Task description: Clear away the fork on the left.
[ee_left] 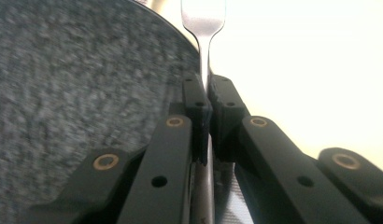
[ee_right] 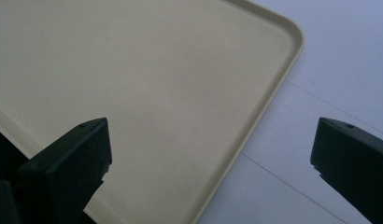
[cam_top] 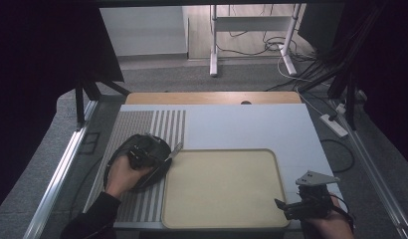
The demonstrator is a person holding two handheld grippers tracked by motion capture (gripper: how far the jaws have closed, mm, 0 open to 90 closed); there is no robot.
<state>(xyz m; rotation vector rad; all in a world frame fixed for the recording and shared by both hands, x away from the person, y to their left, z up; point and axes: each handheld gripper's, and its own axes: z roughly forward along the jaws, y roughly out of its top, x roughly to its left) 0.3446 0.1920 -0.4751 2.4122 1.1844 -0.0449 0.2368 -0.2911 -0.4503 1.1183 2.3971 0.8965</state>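
A dark speckled plate [cam_top: 153,149] lies on the striped mat at the table's left, beside a beige tray [cam_top: 222,186]. My left gripper [cam_top: 162,160] hovers over the plate's right part, shut on a silver fork [cam_top: 175,151] whose tines point toward the tray's far left corner. In the left gripper view the fork [ee_left: 203,21] runs up between the closed jaws, over the plate [ee_left: 63,84] rim. My right gripper [cam_top: 286,205] stands open at the tray's near right corner, its jaws wide apart over the tray [ee_right: 147,84] edge, nothing between them.
A striped mat [cam_top: 142,124] covers the white table's [cam_top: 252,124] left part. A wooden strip [cam_top: 212,97] runs along the far edge. Metal rails flank the table, with a power strip [cam_top: 334,125] and cables on the floor at right.
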